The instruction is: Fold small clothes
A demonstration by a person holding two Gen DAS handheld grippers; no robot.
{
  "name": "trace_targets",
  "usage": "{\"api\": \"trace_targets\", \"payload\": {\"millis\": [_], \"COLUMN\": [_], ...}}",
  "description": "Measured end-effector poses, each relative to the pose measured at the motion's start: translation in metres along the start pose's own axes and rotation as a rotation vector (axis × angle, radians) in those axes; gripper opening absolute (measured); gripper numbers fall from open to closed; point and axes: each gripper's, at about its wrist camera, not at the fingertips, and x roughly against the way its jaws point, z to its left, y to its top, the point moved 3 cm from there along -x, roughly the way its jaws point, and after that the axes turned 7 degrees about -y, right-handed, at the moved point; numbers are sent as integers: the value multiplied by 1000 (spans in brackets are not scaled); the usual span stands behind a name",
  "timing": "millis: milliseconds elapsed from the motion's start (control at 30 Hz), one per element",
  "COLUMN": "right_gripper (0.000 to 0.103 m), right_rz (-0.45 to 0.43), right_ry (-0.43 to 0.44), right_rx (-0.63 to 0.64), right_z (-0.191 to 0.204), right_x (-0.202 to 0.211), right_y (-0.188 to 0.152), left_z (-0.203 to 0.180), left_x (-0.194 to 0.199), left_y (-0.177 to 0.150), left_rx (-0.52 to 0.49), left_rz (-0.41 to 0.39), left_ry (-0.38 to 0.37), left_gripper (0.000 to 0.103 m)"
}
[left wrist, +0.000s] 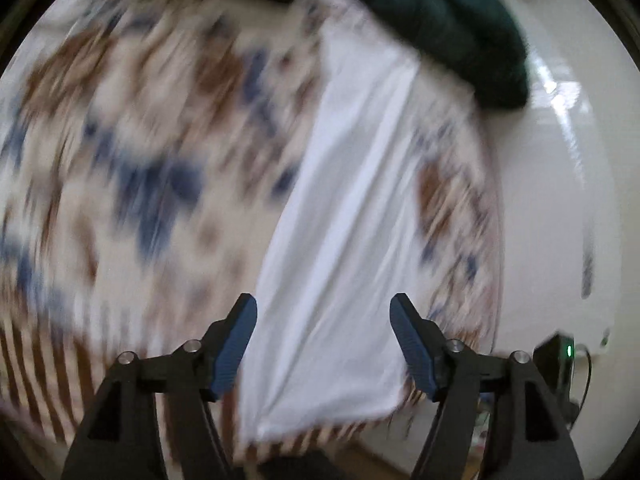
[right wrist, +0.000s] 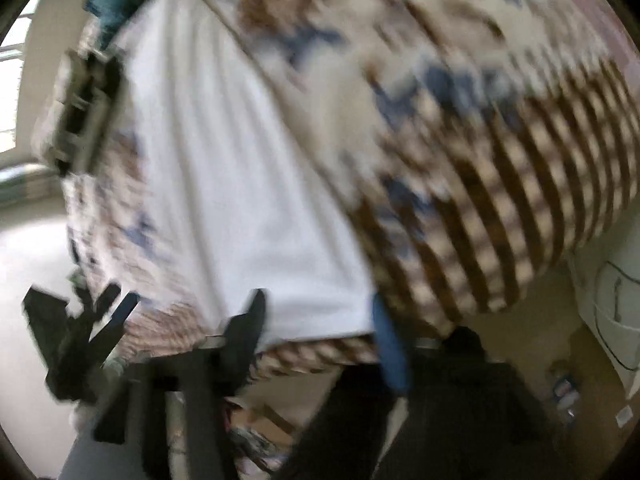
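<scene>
A white garment (left wrist: 340, 220) lies spread in a long strip on a patterned cloth of brown and blue (left wrist: 140, 140). Both views are blurred by motion. My left gripper (left wrist: 324, 344) is open and empty, its blue fingers on either side of the garment's near end. In the right wrist view the same white garment (right wrist: 224, 184) lies ahead. My right gripper (right wrist: 320, 320) is open over the garment's near hem, with nothing held. The left gripper (right wrist: 100, 320) shows at the lower left of that view.
A dark teal cloth (left wrist: 440, 24) lies at the far end of the white garment. The patterned cloth has a brown striped border (right wrist: 520, 200) at the near edge. A pale floor (left wrist: 560, 200) lies to the right. Clutter sits below the table edge (right wrist: 260, 420).
</scene>
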Motion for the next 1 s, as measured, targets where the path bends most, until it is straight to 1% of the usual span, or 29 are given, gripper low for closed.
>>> {"api": "trace_targets", "payload": {"millis": [33,100,133,167,200,233,267,300,333,367,400,433,533,600,633,667,733,767,833,867,900,933,967,1000], "right_gripper": [66,66,66,66,66,66,66,66,66,66,66,66,66,66,66,66,66,66,66,66,66,65,55,42], "right_rz": [-24,-49,-67,-84,-108,-124,-152,-162,-161,-164,-162,-161,-142,-120,-105,-96,-65,-41,-19,-9,-6,-18,-38,-53], "right_ry": [19,52,82,99,108,105,98,93,92,90,76,64,44,42,45,39,25,29,28,33,43,53,67,79], "right_rx": [22,45,59,70,93,113,144,168,193,204,227,241,291,317,333,346,370,382,395,400,401,405,415,428], "right_z": [18,43,61,73,89,100,116,127,147,156,167,177,202,218,220,225,235,241,249,253,255,258,261,264], "right_x": [13,27,34,37,40,41,40,36,25,19,9,4,-31,-52,-71,-82,-102,-113,-128,-133,-137,-137,-136,-133], "right_y": [18,46,72,90,117,134,162,183,217,239,267,282,349,385,402,413,434,441,454,458,462,464,464,464], "left_z": [-7,-25,-34,-43,-46,-48,-47,-44,-39,-30,-22,-15,13,27,32,34,32,30,26,22,19,16,11,7], "left_x": [-2,-16,-27,-42,-55,-68,-83,-96,-113,-129,-144,-158,-195,-210,-217,-219,-221,-221,-221,-221,-222,-223,-224,-224], "left_y": [18,61,86,106,127,147,166,183,201,217,228,241,268,280,286,289,297,299,300,298,297,297,295,295], "left_rx": [-17,-54,-69,-79,-87,-88,-85,-79,-63,-46,-31,-12,26,52,59,57,20,1,-31,-58,-81,-103,-132,-158], "left_rz": [-21,-65,-84,-100,-106,-107,-112,-107,-95,-81,-68,-63,-34,-29,-31,-37,-60,-66,-84,-94,-96,-93,-95,-110], "left_ry": [-10,-12,-7,3,8,23,36,35,55,54,49,64,98,90,87,84,81,85,89,85,82,93,92,98], "left_gripper": [67,67,67,67,67,67,67,67,67,67,67,67,67,66,66,66,66,66,65,60,31,21,13,11]}}
